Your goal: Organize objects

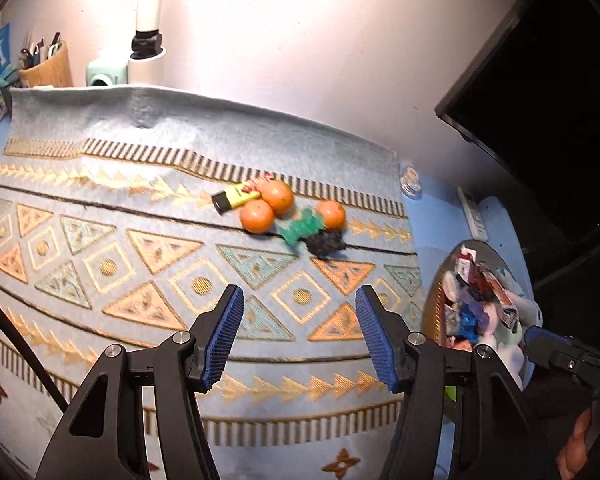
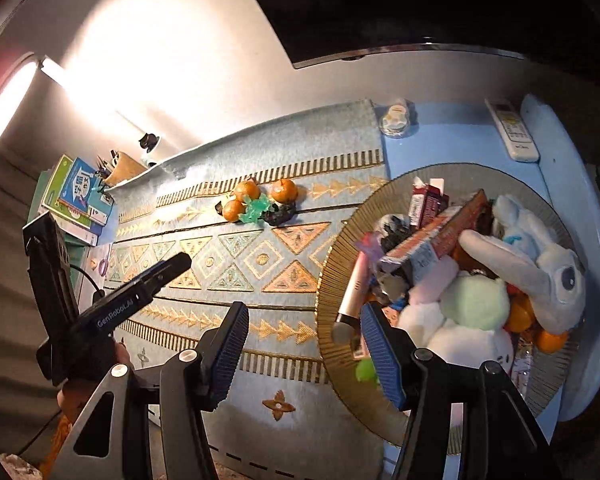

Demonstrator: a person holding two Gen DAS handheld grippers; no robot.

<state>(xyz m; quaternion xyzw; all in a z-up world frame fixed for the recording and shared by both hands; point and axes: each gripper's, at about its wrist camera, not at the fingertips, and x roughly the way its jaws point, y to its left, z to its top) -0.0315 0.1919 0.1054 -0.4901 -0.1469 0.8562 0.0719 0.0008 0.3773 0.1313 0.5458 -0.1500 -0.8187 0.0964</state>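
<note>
With both the left gripper [image 1: 300,332] and right gripper [image 2: 304,350] jaws parted and empty, the clustered oranges [image 1: 277,197] mid-mat on the tabletop may roll if nudged off-centre.

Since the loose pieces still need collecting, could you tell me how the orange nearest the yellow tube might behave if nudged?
The orange looks round and smooth, so it would probably roll. It touches a second orange, which may shift too. The woven mat might slow it.

Both wrist views angled steeply down from above; patterned mat [image 1: 140,248] and round tray [image 2: 332,264] are shared between them.
</note>
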